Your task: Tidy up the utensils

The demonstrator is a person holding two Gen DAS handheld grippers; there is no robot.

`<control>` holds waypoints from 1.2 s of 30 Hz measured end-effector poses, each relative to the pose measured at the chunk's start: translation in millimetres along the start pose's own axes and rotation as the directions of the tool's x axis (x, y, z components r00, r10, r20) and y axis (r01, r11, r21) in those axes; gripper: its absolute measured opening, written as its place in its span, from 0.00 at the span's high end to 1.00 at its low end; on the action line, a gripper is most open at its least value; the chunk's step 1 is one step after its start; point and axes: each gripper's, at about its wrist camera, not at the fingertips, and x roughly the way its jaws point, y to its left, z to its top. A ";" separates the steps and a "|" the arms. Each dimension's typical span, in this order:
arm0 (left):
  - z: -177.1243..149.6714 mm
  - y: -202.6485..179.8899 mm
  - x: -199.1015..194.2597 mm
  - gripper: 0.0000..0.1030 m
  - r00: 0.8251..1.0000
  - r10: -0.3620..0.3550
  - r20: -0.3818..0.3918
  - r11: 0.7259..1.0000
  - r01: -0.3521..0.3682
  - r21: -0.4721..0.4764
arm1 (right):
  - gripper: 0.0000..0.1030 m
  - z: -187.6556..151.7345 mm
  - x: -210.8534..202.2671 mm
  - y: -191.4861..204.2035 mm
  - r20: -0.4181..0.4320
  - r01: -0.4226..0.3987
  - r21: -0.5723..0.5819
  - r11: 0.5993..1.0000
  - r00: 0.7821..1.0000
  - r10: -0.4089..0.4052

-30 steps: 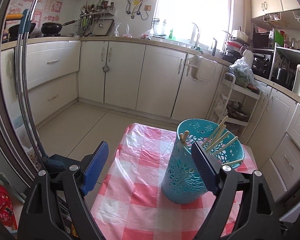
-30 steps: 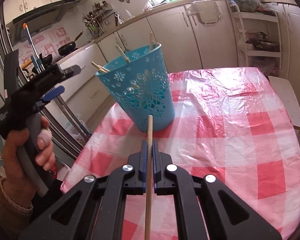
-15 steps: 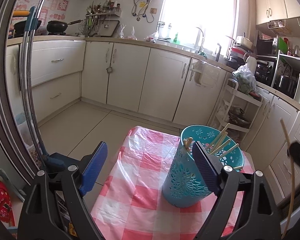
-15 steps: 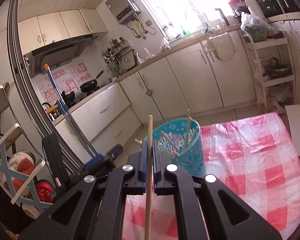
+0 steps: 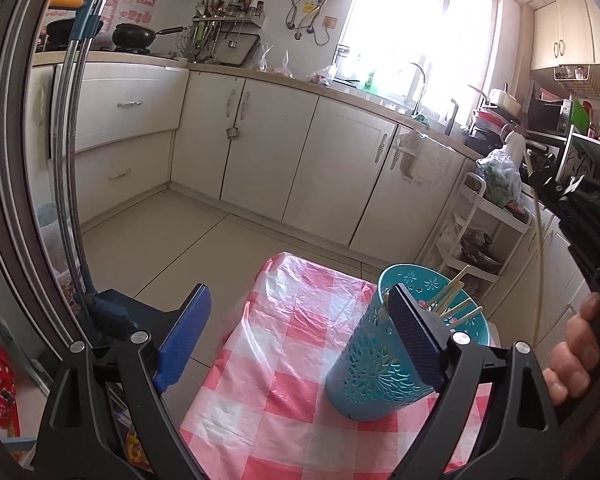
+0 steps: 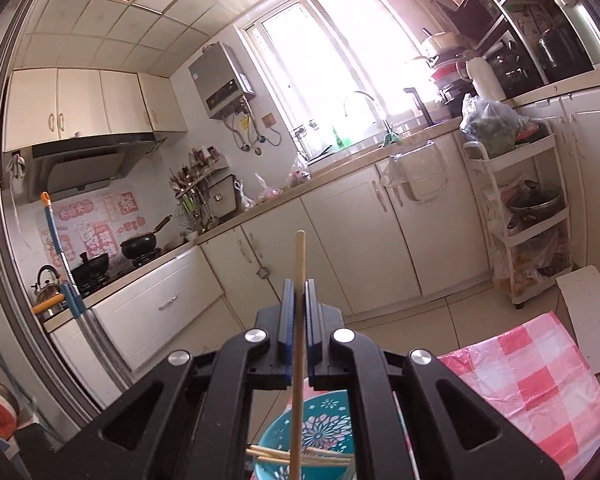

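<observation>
A teal perforated utensil holder (image 5: 384, 356) stands on the red-and-white checked tablecloth (image 5: 284, 392) with several wooden chopsticks (image 5: 454, 300) in it. My left gripper (image 5: 300, 332) is open and empty, just left of and in front of the holder. My right gripper (image 6: 296, 292) is shut on a single wooden chopstick (image 6: 299, 344) and holds it upright above the holder (image 6: 320, 436), whose rim shows below my fingers. In the left wrist view my right gripper (image 5: 540, 186) is high at the right, with the chopstick (image 5: 540, 264) hanging down from it.
White cabinets (image 5: 340, 168) and the counter run behind the table. A white trolley shelf (image 5: 484, 232) stands to the right of the table. A mop with a blue head (image 5: 108, 308) leans at the left, by the sliding door frame.
My right gripper has lifted the chopstick from low over the table and tilted it upright above the holder. My left gripper has stayed open, nearly still.
</observation>
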 end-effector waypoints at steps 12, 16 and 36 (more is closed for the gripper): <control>1.2 0.2 8.9 0.15 0.999 -0.022 -0.038 0.999 0.020 -0.030 | 0.94 -26.6 27.5 -5.2 -0.005 0.080 -0.052 0.995 0.997 -0.080; 0.2 -0.4 9.4 0.15 0.999 -0.023 -0.041 0.999 0.022 -0.030 | 0.94 -34.8 30.2 -2.0 -0.012 0.076 -0.081 0.994 0.997 -0.077; -3.0 -17.8 8.6 0.07 0.997 0.001 -0.074 0.994 0.007 0.105 | 0.41 -66.8 -39.9 -16.2 -0.230 0.072 -0.197 0.978 0.966 -0.117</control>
